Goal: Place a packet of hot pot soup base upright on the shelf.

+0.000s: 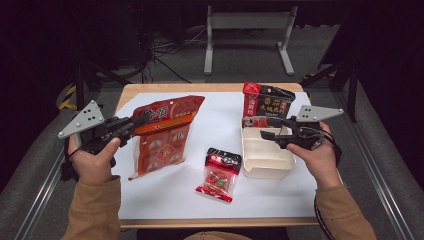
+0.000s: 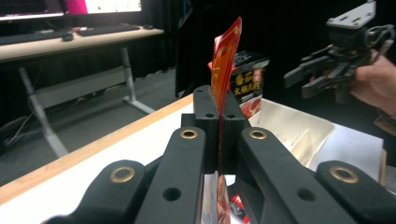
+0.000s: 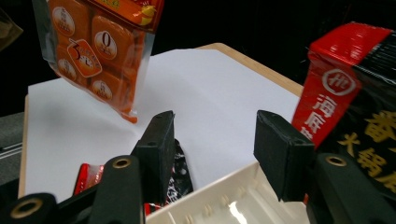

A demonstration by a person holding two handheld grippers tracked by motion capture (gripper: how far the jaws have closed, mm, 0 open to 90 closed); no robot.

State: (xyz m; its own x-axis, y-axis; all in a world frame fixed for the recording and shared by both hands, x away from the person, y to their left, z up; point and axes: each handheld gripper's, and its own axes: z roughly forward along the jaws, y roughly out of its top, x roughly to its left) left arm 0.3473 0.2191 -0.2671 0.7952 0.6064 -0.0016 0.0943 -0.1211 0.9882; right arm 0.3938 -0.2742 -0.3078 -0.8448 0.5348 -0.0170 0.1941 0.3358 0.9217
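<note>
- The large flat orange-red plastic pouch with rows of square printed sachets (image 1: 165, 134) sits in the left half of the high view, lifted off the white sheet and hanging. Its top edge is pinched, its lower corner close to the sheet.
- Its long axis runs from upper right to lower left in the high view. The printed face turns up toward that camera. In the left gripper view its edge (image 2: 225, 56) rises as a thin blade at centre frame, so the pouch is held edge-on to that tool.
- The left tool (image 1: 141, 120) is clamped on the pouch's upper band, jaws pressed together with only the film between them. Gripping the stiff sealed strip probably lets the bag dangle freely for carrying.
- The right tool (image 1: 266, 128) hovers with its jaws apart and nothing between them, over the near rim of the cream rectangular plastic tray (image 1: 267, 167) at right centre, likely ready to steady it or take the pouch.
- Behind the tray, toward the upper right, a black-and-red printed packet (image 1: 267, 102) stands upright.
- At lower centre a small red-and-black sachet (image 1: 219, 175) lies flat, just beside the tray.
- All rest on white paper (image 1: 220, 120) covering the wooden counter (image 1: 150, 88).
</note>
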